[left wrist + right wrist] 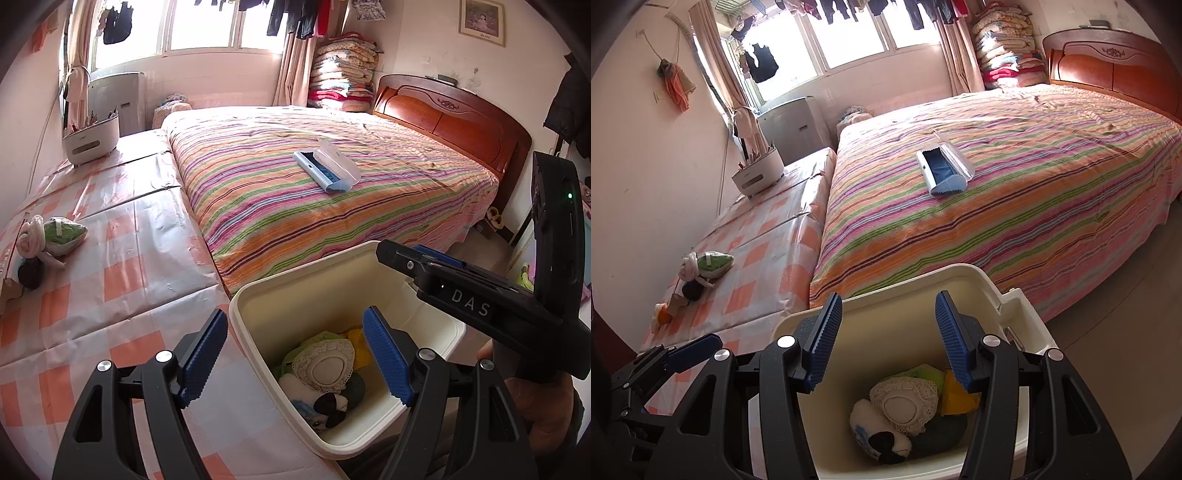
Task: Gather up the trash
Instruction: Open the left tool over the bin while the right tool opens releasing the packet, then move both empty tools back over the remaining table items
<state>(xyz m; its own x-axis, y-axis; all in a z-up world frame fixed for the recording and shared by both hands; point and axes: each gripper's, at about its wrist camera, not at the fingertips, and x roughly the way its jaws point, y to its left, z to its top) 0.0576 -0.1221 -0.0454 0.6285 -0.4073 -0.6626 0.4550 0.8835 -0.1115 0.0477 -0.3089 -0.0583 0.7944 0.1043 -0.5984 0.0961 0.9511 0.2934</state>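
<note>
Trash lies in two places: a pile in the bin [964, 280] under us, and a bundle [55, 236] well apart on the checked cover [122, 254] beside the bed [332, 177]. Our left tongs [295, 354] and right tongs [888, 339] both gape, gripping nothing. We judge the bundle the risk: its loose, mixed bits could slip free, and the dark lump [692, 290] beside it might be left behind

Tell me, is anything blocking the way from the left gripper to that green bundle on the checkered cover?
Nothing visible. The left gripper is open, and only bare checkered cover lies between it and the green bundle.
</note>
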